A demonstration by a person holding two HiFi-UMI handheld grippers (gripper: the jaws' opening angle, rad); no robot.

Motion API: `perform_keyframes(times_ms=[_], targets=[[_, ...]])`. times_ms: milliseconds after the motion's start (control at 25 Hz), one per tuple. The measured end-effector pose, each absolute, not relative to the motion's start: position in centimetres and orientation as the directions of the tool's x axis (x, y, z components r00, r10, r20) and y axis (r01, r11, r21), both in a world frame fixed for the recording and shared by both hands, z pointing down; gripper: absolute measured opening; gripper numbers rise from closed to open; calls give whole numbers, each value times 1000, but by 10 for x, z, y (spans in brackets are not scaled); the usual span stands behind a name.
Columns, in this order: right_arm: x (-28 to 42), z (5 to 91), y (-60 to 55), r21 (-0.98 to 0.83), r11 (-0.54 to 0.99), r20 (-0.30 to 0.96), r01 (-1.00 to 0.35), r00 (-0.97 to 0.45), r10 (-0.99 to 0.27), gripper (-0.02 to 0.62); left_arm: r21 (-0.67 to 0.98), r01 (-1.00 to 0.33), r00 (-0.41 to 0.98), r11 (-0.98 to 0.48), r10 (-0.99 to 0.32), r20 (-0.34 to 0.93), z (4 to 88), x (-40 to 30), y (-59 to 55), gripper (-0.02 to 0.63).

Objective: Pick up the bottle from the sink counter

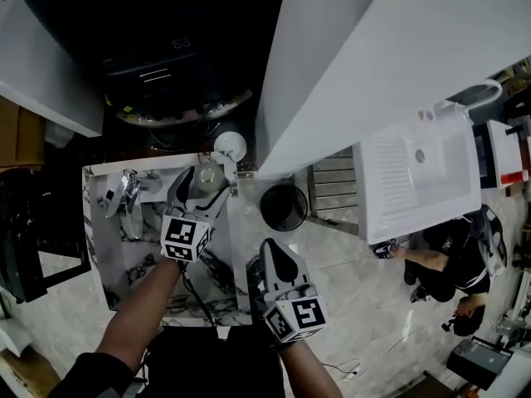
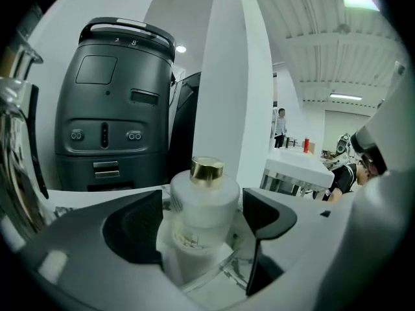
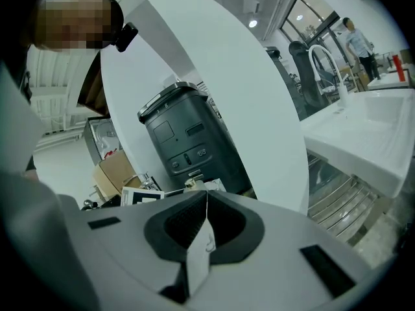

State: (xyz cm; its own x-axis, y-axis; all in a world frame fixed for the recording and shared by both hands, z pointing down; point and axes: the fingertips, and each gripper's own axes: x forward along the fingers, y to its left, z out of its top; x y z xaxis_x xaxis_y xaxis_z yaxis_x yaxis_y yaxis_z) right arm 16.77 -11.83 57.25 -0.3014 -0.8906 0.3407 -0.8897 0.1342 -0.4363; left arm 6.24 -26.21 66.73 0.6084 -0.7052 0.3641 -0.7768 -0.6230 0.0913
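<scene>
A frosted white bottle with a gold cap [image 1: 207, 173] stands at the back right corner of the marble sink counter [image 1: 104, 255]. My left gripper [image 1: 203, 181] reaches over the basin and brackets it. In the left gripper view the bottle [image 2: 206, 203] stands upright between the two dark pads [image 2: 139, 229], which sit wide apart beside its body, so the left gripper [image 2: 202, 220] is open. My right gripper [image 1: 274, 251] hangs off the counter's right side over the floor. In its own view the right gripper [image 3: 204, 203] has its pads together, with nothing held.
A chrome faucet [image 1: 124, 193] stands at the basin's left. Behind the counter is a dark grey machine [image 2: 107, 109] and a white pillar [image 2: 227, 76]. A black round bin [image 1: 284, 207] sits right of the counter. A white sink unit [image 1: 419, 172] and a person [image 1: 452, 264] are farther right.
</scene>
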Motion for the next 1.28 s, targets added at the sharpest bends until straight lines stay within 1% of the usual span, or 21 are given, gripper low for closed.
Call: perform_keyframes(times_ms=[320,360,520,800,1080,1280], targets=[[171,584,-110,-461,108,368,-881,-301,-880,8,89,-789,595,-608,-718,362,669,68,-270,369],[172,584,-109,-461,105,370,-881,-299,-880,8,89,-791,593,-606,-721,359,669,67,-270,345],[173,583,-110,-462,101,372,-881,-296,-880,8,81,-792,591,-605,-726,352,668,66,-270,339],[166,581,-112,-463,118,367,-878,-311,-877,8,95,-783,601,-615,-708,371,663,62,-263,336],[151,571,-115,-458,151,354,-876,-335,-873,8,142,-745,652,-652,-667,359,646,59,-244,336],[140,566,-116,-420,186,363,-888,-352,-863,8,135,-744,656,-654,-677,334,620,52,-225,336]])
